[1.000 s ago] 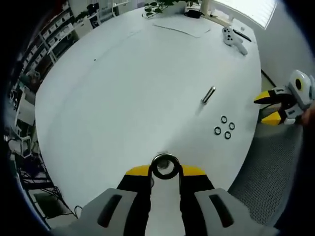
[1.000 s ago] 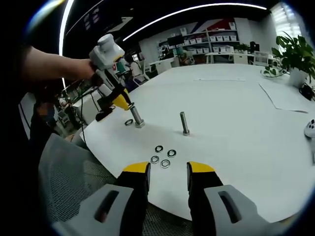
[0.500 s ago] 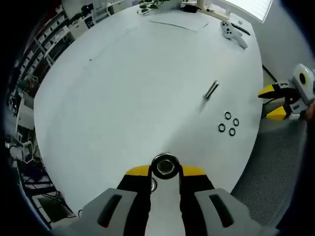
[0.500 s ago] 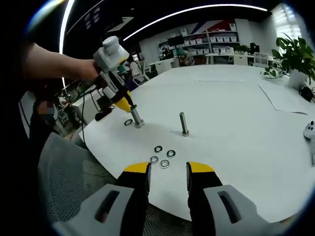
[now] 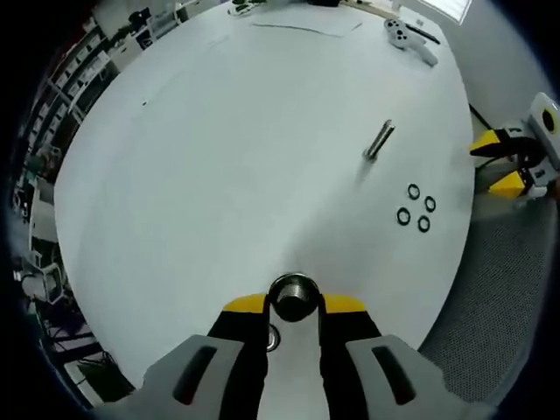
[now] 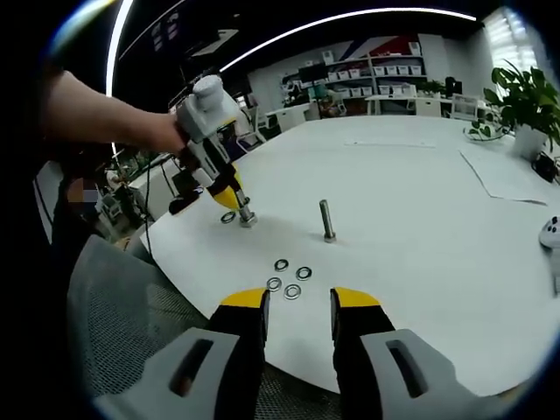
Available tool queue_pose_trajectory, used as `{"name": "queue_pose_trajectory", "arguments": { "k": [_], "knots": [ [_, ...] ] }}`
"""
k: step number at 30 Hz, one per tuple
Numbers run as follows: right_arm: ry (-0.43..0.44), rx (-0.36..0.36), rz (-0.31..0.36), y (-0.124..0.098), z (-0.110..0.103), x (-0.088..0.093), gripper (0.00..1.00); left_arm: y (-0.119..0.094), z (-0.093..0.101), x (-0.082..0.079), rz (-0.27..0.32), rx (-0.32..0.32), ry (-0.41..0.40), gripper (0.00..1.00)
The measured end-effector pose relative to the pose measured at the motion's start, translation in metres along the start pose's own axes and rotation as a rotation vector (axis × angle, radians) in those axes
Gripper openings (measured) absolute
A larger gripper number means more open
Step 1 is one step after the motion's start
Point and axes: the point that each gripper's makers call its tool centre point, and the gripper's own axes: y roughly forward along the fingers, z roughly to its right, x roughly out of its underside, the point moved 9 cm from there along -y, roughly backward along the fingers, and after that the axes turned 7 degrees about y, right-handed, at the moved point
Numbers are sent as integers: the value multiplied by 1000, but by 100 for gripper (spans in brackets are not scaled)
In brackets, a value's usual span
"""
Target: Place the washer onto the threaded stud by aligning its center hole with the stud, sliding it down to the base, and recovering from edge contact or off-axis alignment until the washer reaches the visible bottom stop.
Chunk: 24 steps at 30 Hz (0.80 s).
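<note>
Washer (image 5: 293,296) pinched between the yellow tips of the left gripper (image 5: 294,304), seen end-on over the top of a stud (image 6: 244,212) near the table (image 5: 219,157) edge; in the right gripper view, left gripper (image 6: 229,199) tilted down onto that stud, tips at its upper part. Cannot tell whether the hole is already over the thread or merely resting on the tip; another ring (image 6: 228,218) lies flat on the table just beside the stud's foot.

Best handled, judging from these views, by bringing the washer level and its hole square to the stud's axis before pushing; on a catch at the edge, by backing off a little, re-centring, then easing down again rather than forcing; by letting go only once the washer sits at the foot.

Right gripper (image 6: 297,308) spread, holding nothing, hovering at the table's near edge. 2nd stud (image 6: 327,220) upright and bare, well apart from the 1st; 4 spare washers (image 6: 291,278) clustered flat between it and the right gripper.

No containers anywhere; loose parts straight on the table.
</note>
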Motion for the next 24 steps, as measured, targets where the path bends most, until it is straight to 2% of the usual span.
{"name": "queue_pose_trajectory", "arguments": {
  "k": [13, 24],
  "knots": [
    [-3, 0, -3, 0, 0, 0, 31, 19, 1, 2, -26, 11, 36, 19],
    [-6, -2, -4, 0, -1, 1, 30, 20, 0, 5, -15, 20, 15, 21]
  ]
}}
